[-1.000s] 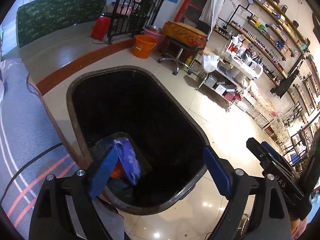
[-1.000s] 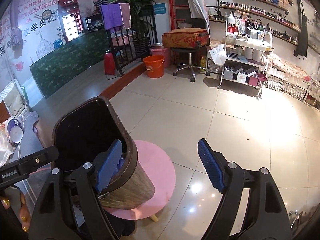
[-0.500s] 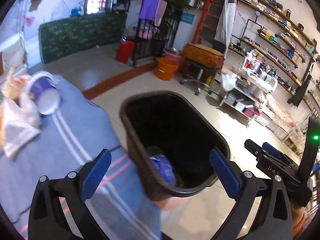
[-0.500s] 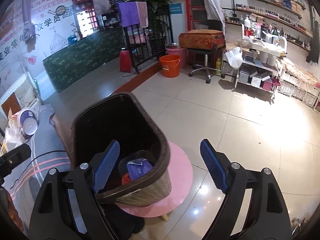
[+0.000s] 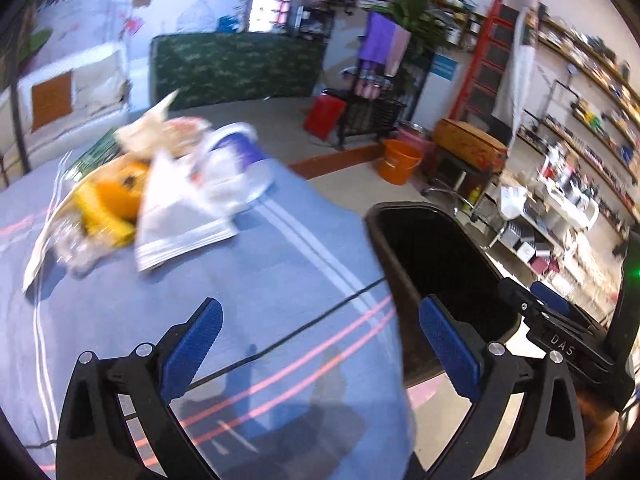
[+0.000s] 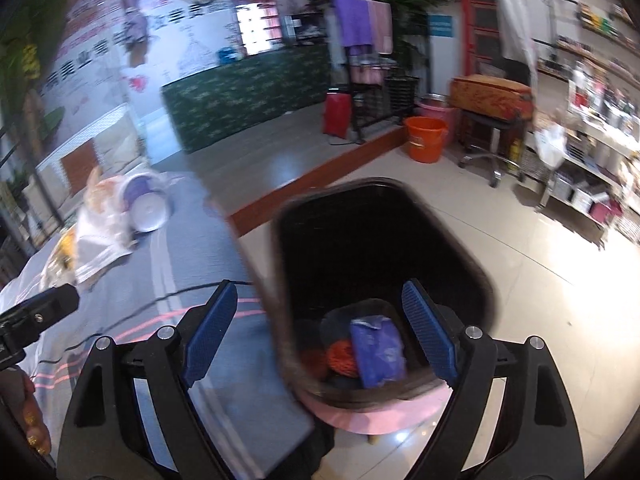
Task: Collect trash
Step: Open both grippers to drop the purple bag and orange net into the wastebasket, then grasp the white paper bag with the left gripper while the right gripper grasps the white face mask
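Room: shop floor of pale tiles, shelving at far right, an orange bucket (image 6: 425, 139) beyond.
Surface: tabletop (image 5: 248, 280) under a blue striped cloth.
Trash pile: lies far left on the tabletop; white plastic bag (image 5: 180, 216), purple-and-white cup (image 5: 240, 160) on its side, orange and yellow scraps (image 5: 112, 200). Blurred; soft and crumpled by my judgement.
Bin: black bin (image 6: 384, 264) stands just right of the tabletop edge, with a purple packet (image 6: 378, 352) inside.
Left gripper (image 5: 320, 344): my fingers spread wide, holding nothing, over the near cloth.
Right gripper (image 6: 320, 336): fingers wide apart, empty, straddling the bin's near rim.
Procedure: I approach the bag low and pinch a bunched fold, lest loose scraps spill.
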The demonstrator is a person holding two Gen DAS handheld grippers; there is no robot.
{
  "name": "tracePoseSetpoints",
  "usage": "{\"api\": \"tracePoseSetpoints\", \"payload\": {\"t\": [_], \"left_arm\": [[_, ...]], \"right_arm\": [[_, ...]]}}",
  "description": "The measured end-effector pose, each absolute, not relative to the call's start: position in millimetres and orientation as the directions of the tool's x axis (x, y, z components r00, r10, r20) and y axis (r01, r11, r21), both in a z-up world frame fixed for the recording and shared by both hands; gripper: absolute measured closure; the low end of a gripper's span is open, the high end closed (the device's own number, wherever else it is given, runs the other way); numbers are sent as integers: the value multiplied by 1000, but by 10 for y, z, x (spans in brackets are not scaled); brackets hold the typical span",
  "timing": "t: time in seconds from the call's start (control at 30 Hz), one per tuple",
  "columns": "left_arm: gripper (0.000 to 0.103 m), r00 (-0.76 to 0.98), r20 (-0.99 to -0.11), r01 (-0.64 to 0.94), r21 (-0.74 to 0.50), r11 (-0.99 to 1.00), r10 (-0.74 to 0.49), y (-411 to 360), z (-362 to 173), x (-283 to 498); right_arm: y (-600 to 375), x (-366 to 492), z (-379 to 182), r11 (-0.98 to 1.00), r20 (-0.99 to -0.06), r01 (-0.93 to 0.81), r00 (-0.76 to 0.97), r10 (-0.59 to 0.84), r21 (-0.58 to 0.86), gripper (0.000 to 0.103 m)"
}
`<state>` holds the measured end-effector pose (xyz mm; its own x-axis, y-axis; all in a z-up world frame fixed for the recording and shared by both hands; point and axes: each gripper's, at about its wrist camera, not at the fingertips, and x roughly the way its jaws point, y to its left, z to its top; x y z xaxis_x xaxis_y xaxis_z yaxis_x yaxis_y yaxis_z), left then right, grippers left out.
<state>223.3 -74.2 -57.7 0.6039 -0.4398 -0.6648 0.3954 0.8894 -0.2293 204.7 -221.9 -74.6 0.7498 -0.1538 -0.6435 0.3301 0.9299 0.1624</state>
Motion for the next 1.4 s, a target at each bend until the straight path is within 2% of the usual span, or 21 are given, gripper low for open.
{"api": "tracePoseSetpoints", "payload": {"t": [0.2, 0.47, 0.8, 0.97, 1.07, 1.13, 1.27, 1.33, 1.4], "left_arm": [[6, 645, -674, 339, -169, 925, -360, -311, -600, 2215], [6, 695, -695, 208, -51, 977, -185, 355, -719, 2251], [6, 707, -700, 107, -39, 993, -103, 1169, -768, 2577], [14, 704, -707, 54, -35, 998, -62, 1437, -810, 2839], [17, 699, -712, 42, -43, 998, -60, 1527, -825, 2973], [18, 700, -712, 47, -35, 998, -58, 1547, -817, 3033], [19, 691, -719, 81, -25, 996, -74, 1479, -801, 3123], [19, 686, -725, 96, 8, 995, -60, 1422, -833, 3158], [21, 683, -730, 97, 45, 994, -34, 1396, -881, 3194]], "right_arm": [[-1686, 2291, -650, 970, -628, 167, 778, -18, 178, 19], [-962, 2628, -611, 986, -636, -35, 760, 134, 166, 19], [-330, 3096, -473, 975, -648, -192, 729, 219, 113, 19], [-100, 3416, -446, 973, -658, -214, 721, 217, 86, 20], [8, 3617, -485, 976, -675, -211, 713, 190, 52, 26], [77, 3739, -529, 978, -690, -207, 703, 171, 32, 35], [160, 3923, -647, 985, -715, -172, 690, 112, -12, 42], [186, 3985, -695, 986, -727, -167, 680, 99, -22, 59], [216, 3999, -717, 986, -722, -163, 687, 83, -43, 68]]}}
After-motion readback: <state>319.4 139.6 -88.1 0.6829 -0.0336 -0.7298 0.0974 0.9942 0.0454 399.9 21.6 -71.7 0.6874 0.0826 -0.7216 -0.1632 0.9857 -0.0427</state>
